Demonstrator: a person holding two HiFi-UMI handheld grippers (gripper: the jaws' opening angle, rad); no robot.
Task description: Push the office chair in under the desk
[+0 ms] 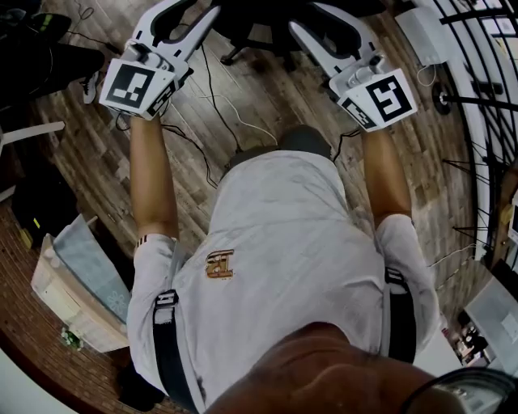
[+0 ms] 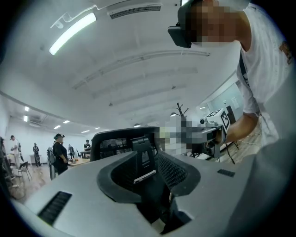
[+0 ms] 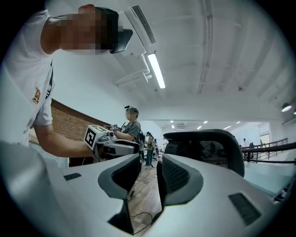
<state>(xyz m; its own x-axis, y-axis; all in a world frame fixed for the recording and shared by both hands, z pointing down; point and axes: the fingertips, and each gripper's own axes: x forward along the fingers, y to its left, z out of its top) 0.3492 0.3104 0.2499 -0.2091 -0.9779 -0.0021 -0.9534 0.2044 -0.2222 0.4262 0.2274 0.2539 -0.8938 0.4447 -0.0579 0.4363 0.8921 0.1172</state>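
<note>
Stands close behind the office chair, which sits at the far edge of the head view, with both arms out straight and level, probably so as to shove with body weight rather than wrists. Holds the left gripper with jaws apart, lined up on the dark spine bracket of the mesh backrest; looks framed between the pads, though cannot say whether touched. Holds the right gripper likewise parted, with only wooden floor showing in the gap and the backrest off to one side of the jaws. Suggests a push through the back with the two tools spread, to stop the castors from swivelling the seat off course. Shows no desk for certain in any view — presumably beyond the chair. Judged barely begun, with nothing yet firmly gripped. Worth minding the cables trailing across the floor near the base — liable to snag a wheel.
</note>
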